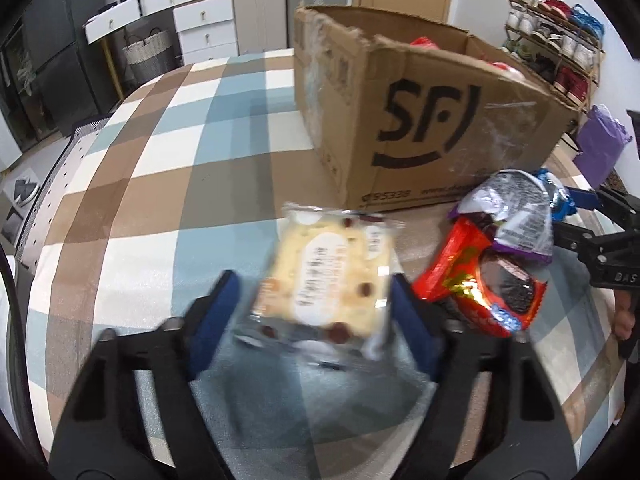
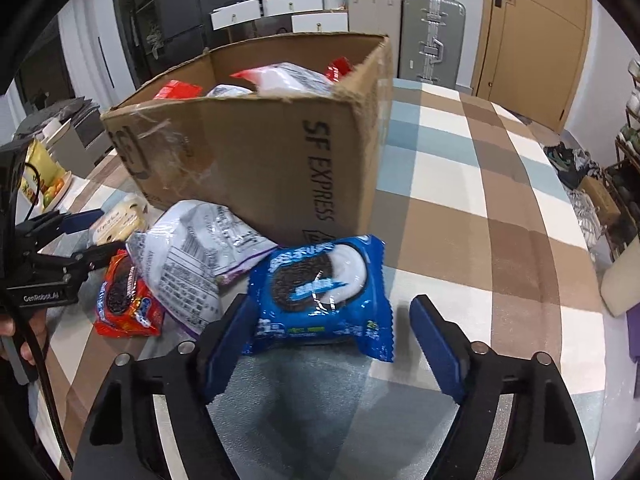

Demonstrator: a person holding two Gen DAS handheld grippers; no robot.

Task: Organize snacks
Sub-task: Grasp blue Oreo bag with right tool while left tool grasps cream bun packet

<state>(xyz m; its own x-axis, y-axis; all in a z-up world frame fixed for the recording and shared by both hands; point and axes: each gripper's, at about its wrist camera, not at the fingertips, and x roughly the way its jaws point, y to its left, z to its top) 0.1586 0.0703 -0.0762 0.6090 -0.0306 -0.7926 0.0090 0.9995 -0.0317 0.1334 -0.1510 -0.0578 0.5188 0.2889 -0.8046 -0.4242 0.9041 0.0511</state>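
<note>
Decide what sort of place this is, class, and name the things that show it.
Probably a room in someone's home: a shoe rack by the wall, suitcases beside a door, white drawers, and a checked tablecloth under the snacks.

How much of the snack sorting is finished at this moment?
Several packets already lie inside the cardboard box. The left claw is open around the pale yellow snack pack; the right claw is open around the blue cookie packet; neither is lifted clearly. The red cookie packet and the white-purple bag wait on the table.
</note>
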